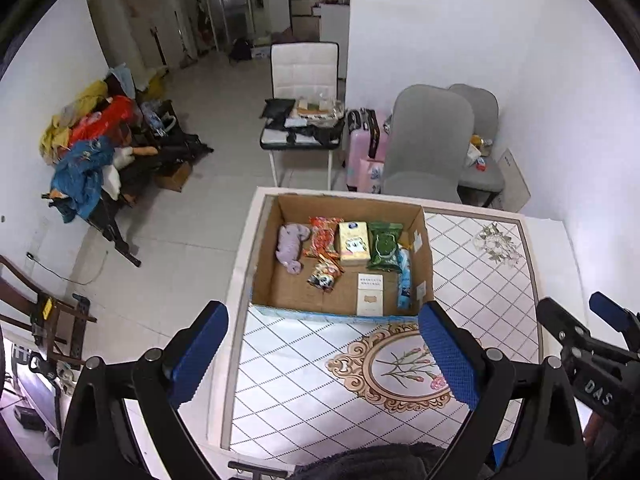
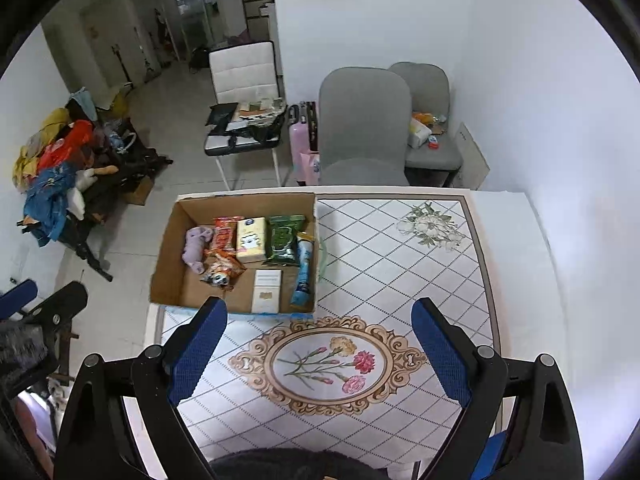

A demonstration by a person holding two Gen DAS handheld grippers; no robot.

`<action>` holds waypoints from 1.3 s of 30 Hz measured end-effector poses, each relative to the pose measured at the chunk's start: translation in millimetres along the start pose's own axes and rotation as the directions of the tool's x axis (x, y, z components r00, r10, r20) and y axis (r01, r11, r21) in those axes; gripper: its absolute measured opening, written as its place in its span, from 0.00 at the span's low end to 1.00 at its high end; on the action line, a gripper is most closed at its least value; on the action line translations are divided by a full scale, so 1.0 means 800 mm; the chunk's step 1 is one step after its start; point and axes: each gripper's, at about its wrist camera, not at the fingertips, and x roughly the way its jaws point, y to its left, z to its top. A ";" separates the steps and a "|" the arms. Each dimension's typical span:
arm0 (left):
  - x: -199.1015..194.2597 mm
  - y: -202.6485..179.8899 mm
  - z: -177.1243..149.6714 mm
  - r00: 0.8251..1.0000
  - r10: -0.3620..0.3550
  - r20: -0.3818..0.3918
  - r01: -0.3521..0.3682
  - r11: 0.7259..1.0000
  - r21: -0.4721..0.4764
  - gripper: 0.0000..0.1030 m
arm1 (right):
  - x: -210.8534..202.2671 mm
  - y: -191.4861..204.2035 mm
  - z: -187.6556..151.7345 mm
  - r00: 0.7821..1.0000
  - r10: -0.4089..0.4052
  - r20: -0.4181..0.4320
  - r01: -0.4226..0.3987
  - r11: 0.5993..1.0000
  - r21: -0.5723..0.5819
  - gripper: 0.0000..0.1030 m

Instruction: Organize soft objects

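While both tools hang high above the near edge of the table (image 2: 400, 248), the left gripper (image 1: 324, 344) and the right gripper (image 2: 320, 340) each stand with jaws spread wide and nothing between the blue pads. Both point forward and down over the patterned tablecloth, side by side, the right one showing at the right rim of the left wrist view.

The soft things lie ahead of the tools in an open cardboard box (image 2: 168, 240) at the table's far left corner, well apart from either gripper. Along its far wall, from left to right, sit a purple plush toy (image 2: 195, 247), an orange snack packet (image 2: 226, 233), a yellow tissue pack (image 2: 251, 239) and a green wipes pack (image 2: 285, 238). A blue tube-shaped pack (image 2: 303, 274) lies along the right wall, a white flat box (image 2: 267, 291) rests near the front wall, and a small orange plush (image 2: 219, 271) lies beside it.

A grey chair (image 2: 364, 120) stands behind the table.
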 end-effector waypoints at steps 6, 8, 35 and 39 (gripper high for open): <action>-0.022 0.002 -0.008 0.999 0.016 0.038 -0.016 1.000 -0.004 0.95 | -0.031 0.005 -0.006 0.999 0.006 0.036 -0.005 1.000 -0.016 0.93; -0.023 0.002 -0.011 1.000 0.011 0.025 -0.011 1.000 -0.010 0.95 | -0.036 0.005 -0.006 0.999 0.006 0.043 -0.005 1.000 -0.016 0.93; -0.038 -0.006 -0.017 0.999 -0.012 0.033 0.012 1.000 -0.002 0.95 | -0.058 -0.008 -0.008 0.997 -0.036 0.064 0.036 0.999 -0.009 0.93; -0.039 -0.008 -0.018 0.999 -0.012 0.035 0.013 1.000 -0.003 0.95 | -0.062 -0.010 -0.009 0.997 -0.036 0.073 0.036 0.999 -0.004 0.93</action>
